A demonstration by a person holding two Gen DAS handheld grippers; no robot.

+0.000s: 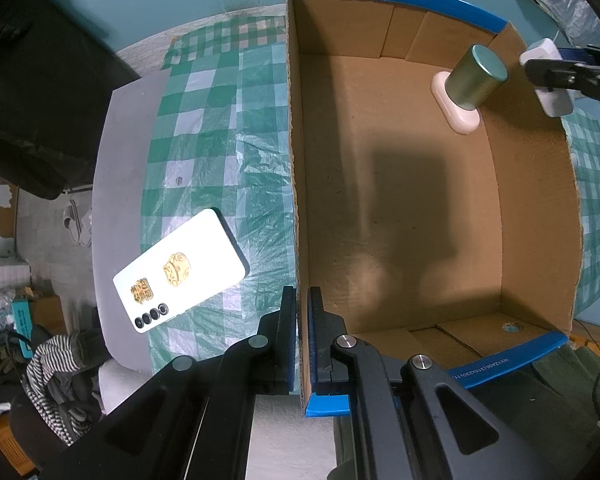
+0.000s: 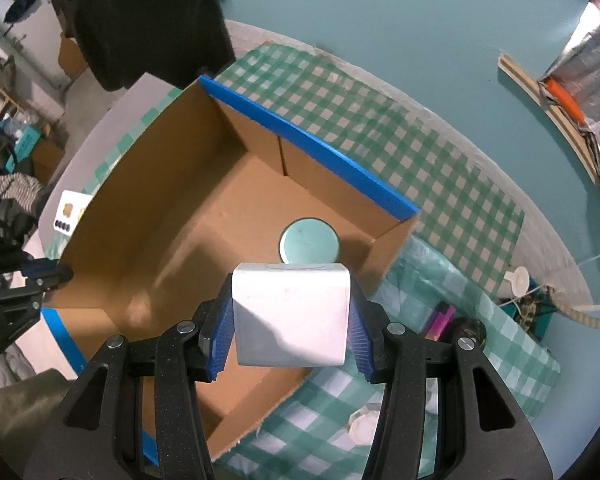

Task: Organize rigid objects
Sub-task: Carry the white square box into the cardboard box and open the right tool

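An open cardboard box (image 1: 296,128) (image 2: 112,216) with blue-taped edges stands on a green checked tablecloth. My left gripper (image 1: 302,296) is shut on the box's near side wall. Inside the box a teal-topped metal cylinder (image 1: 476,76) (image 2: 308,240) stands beside a pale pink oblong case (image 1: 458,114). My right gripper (image 2: 290,312) is shut on a white rounded block (image 2: 290,312) (image 1: 546,76) and holds it above the box's right wall, near the cylinder. A white phone (image 1: 180,270) (image 2: 70,212) with gold stickers lies on the cloth left of the box.
A grey board (image 1: 118,184) runs along the table's left edge. Right of the box lie a purple item (image 2: 440,318), a white round thing with a cable (image 2: 518,278) and a rope (image 2: 584,316). Dark cloth hangs at the upper left. Striped clothing (image 1: 56,376) lies below the table.
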